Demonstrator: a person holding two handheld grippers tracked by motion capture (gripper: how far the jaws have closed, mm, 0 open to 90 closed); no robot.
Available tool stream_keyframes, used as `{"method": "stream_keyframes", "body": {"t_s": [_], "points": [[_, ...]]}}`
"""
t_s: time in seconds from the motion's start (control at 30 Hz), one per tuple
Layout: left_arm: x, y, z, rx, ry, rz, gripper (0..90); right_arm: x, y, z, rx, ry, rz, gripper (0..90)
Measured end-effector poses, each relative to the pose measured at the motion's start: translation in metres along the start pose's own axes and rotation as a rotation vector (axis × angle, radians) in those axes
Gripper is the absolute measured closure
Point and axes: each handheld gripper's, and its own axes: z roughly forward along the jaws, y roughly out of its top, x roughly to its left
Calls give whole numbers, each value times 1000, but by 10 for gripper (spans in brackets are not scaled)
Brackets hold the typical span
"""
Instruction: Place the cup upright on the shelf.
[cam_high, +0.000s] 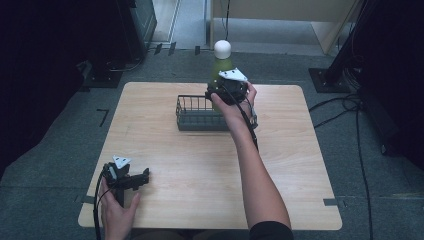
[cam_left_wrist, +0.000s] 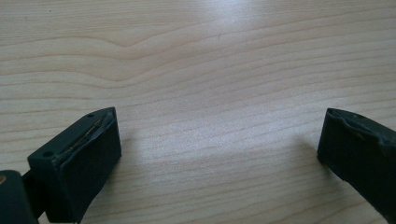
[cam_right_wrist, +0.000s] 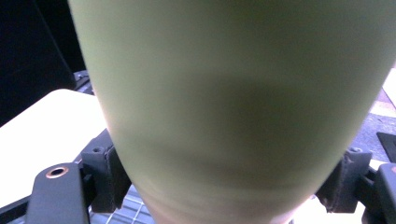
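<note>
Nearest the camera, the left gripper (cam_high: 145, 176) rests at the table's (cam_high: 200, 170) near left corner, jaws wide apart and empty. Farther right, the right gripper (cam_high: 218, 96) clamps a green bottle (cam_high: 221, 62) above the wire basket (cam_high: 192, 117). Judging by this, lowering it in comes next, needing an upright, centred descent.

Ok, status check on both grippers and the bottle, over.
Right hand-held gripper shut on green bottle, held above the wire basket. Left hand-held gripper open, resting near the table edge. Nothing in the way.
</note>
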Motion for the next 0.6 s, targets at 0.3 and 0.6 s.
{"method": "stream_keyframes", "body": {"t_s": [0.3, 0.6], "points": [[0, 0, 0, 0, 0, -1, 0, -7, -16, 19, 22, -50, 36, 201], [0, 0, 0, 0, -1, 0, 0, -7, -36, 32, 64, -63, 35, 200]]}}
